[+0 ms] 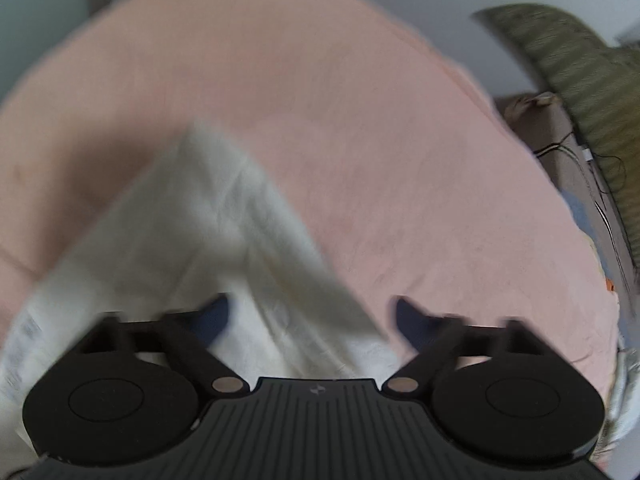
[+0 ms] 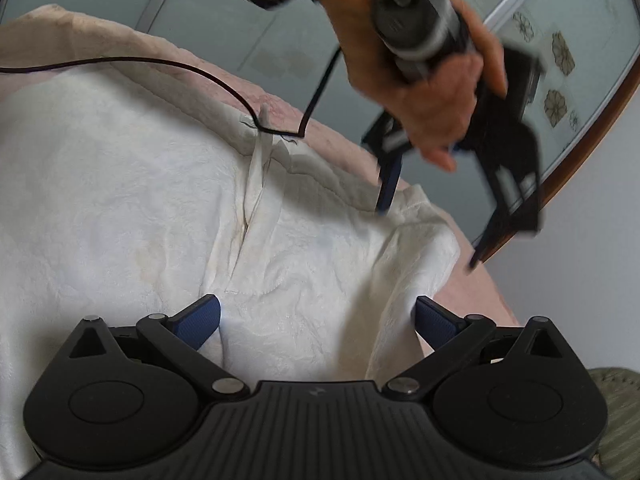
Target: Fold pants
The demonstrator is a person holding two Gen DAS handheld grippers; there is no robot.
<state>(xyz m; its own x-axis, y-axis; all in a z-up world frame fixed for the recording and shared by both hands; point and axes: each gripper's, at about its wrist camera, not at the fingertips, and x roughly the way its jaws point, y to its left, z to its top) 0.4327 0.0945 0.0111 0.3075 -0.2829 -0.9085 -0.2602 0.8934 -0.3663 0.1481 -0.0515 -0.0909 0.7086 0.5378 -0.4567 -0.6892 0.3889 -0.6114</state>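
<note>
White pants (image 2: 120,184) lie spread on a pink bedsheet (image 2: 320,132), their tie strings (image 2: 258,172) near the middle. My right gripper (image 2: 316,320) stands open low over the pants, with a rumpled fold of cloth between its blue pads. A hand (image 2: 424,92) holds my left gripper (image 2: 428,236) over the pants' far right corner, its jaws apart and one fingertip close to the cloth edge. In the blurred left wrist view the left gripper (image 1: 314,320) is open above a corner of the pants (image 1: 192,232) on the pink bedsheet (image 1: 360,120).
A black cable (image 2: 224,80) trails across the pants from the hand. A glass panel with flower prints (image 2: 560,52) in a wooden frame stands behind the bed. An olive striped cloth (image 1: 580,72) and loose wires (image 1: 560,152) lie beyond the bed's right edge.
</note>
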